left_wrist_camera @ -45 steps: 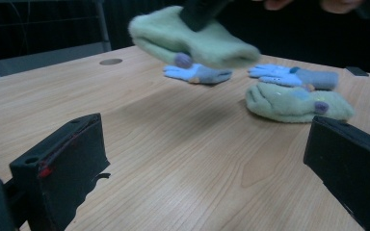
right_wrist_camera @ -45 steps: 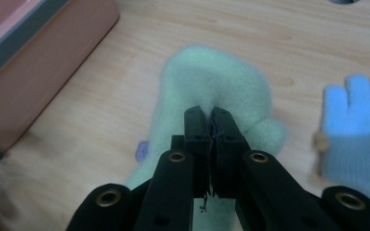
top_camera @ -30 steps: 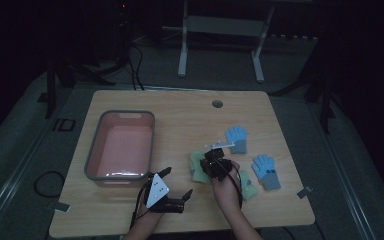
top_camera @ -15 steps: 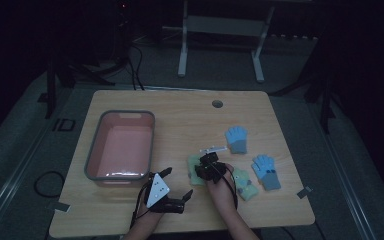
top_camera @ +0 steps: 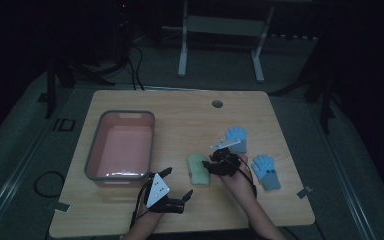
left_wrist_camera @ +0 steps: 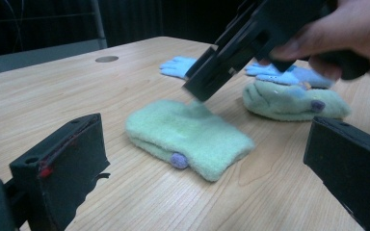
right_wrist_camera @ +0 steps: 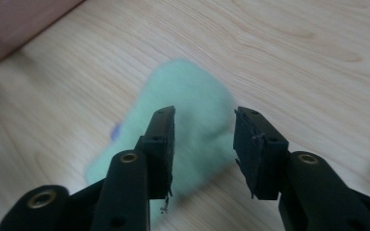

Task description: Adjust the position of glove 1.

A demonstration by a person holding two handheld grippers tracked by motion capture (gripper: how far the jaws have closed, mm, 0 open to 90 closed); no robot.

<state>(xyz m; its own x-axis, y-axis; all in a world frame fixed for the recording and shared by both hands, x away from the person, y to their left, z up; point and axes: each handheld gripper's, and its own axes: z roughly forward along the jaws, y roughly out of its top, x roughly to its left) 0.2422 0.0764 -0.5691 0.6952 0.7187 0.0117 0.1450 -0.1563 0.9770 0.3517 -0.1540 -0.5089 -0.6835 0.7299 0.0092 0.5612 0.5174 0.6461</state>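
On the worktop (top_camera: 130, 210) beside the pink tub (top_camera: 121, 146) lay a green mitten (top_camera: 198, 169); the right gripper (top_camera: 211, 165) hovered over it, fingers just parting, ungripped; the left gripper (top_camera: 177, 189) stood spread, empty.

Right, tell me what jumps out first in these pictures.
The fuzzy pale green mitten lies flat mid-table, with the right tool just above it, its jaws just opened and nothing between them. The pink plastic tub with a grey rim sits at the table's left. Two light blue knit gloves lie at the right.
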